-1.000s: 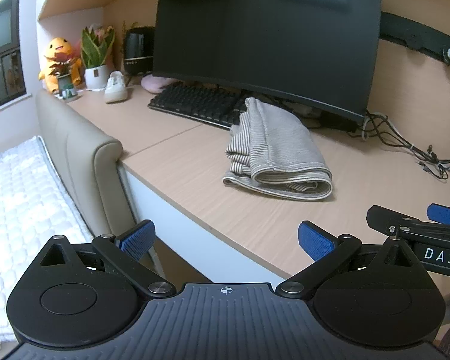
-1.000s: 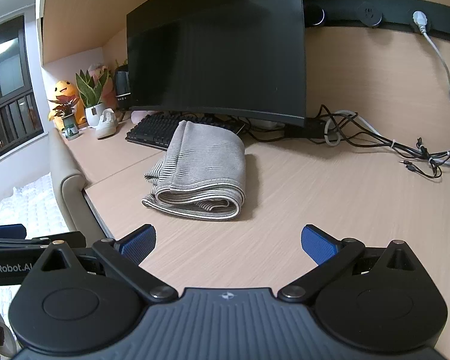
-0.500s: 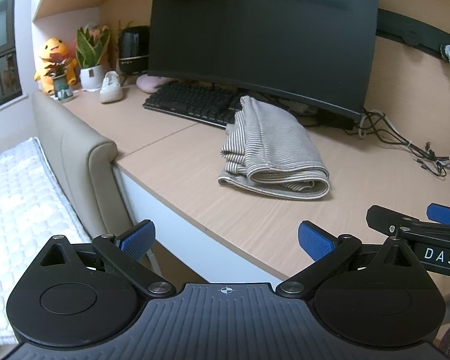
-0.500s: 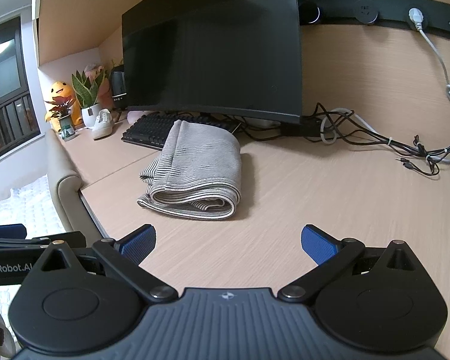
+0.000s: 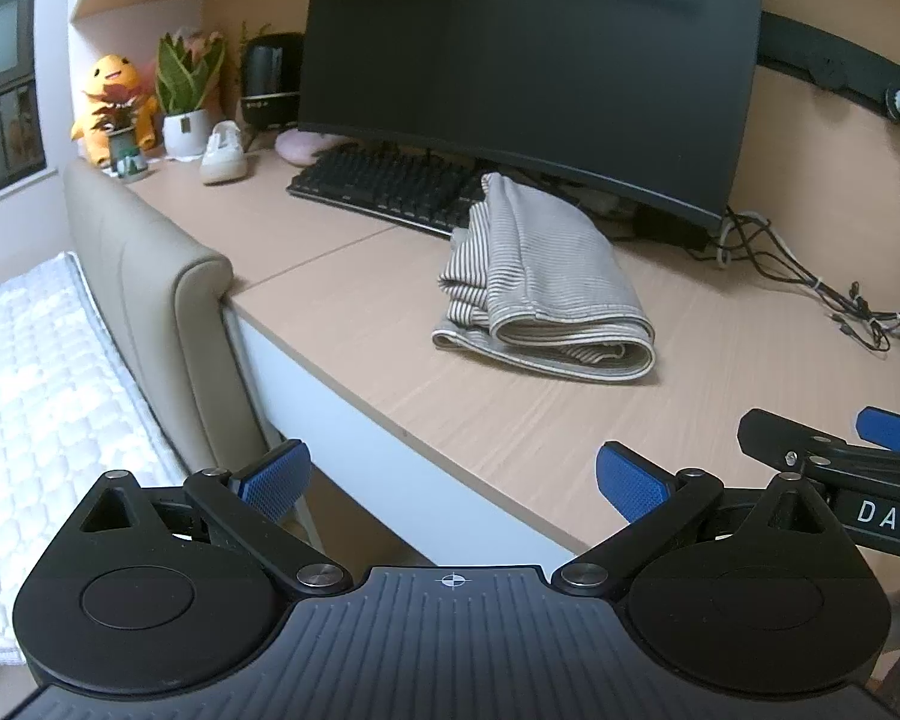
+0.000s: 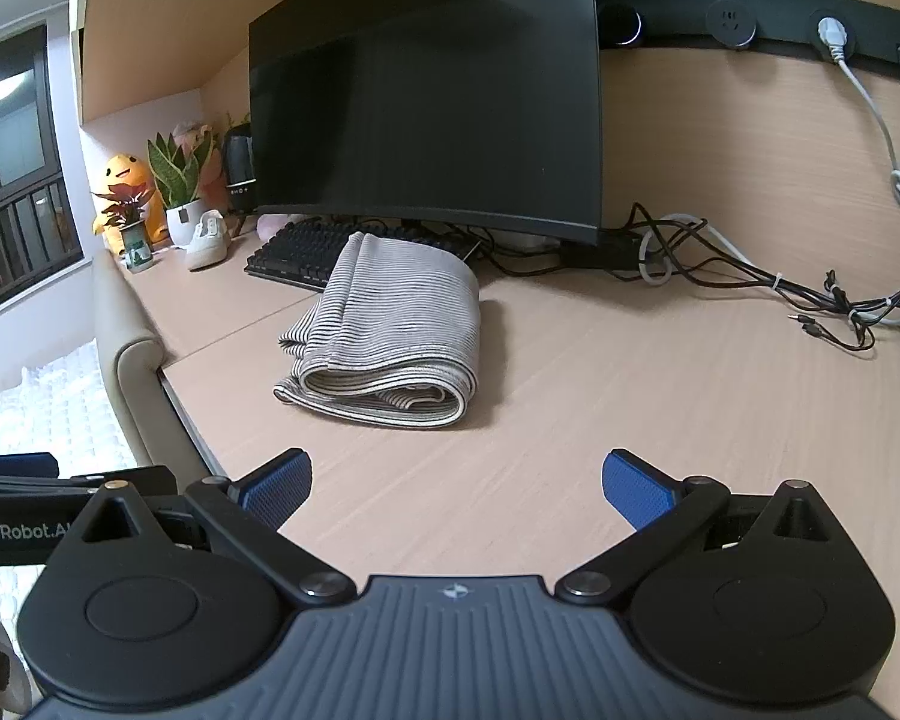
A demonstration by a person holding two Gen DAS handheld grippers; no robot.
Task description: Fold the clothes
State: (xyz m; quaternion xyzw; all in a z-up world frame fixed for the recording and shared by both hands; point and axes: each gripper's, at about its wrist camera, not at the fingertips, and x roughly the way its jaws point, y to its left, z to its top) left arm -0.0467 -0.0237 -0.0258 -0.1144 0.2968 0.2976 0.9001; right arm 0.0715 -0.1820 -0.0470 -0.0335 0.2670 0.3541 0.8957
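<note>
I hold my left gripper (image 5: 450, 480) with its blue pads spread wide and nothing between them, off the near edge of the desk (image 5: 342, 324). My right gripper (image 6: 456, 483) is spread just as wide and empty above the desk. The folded striped garment (image 6: 390, 330) lies at twelve o'clock from it, well apart, its far end touching the keyboard (image 6: 306, 255) under the monitor (image 6: 432, 102).

A pale wood-grain tabletop (image 6: 660, 372) carries a folded striped garment (image 6: 390, 330), partly over a black keyboard (image 6: 294, 252), with a monitor (image 6: 426, 96), tangled cables (image 6: 750, 282), potted plants (image 5: 186, 96) and a small white shoe (image 5: 222, 153).
</note>
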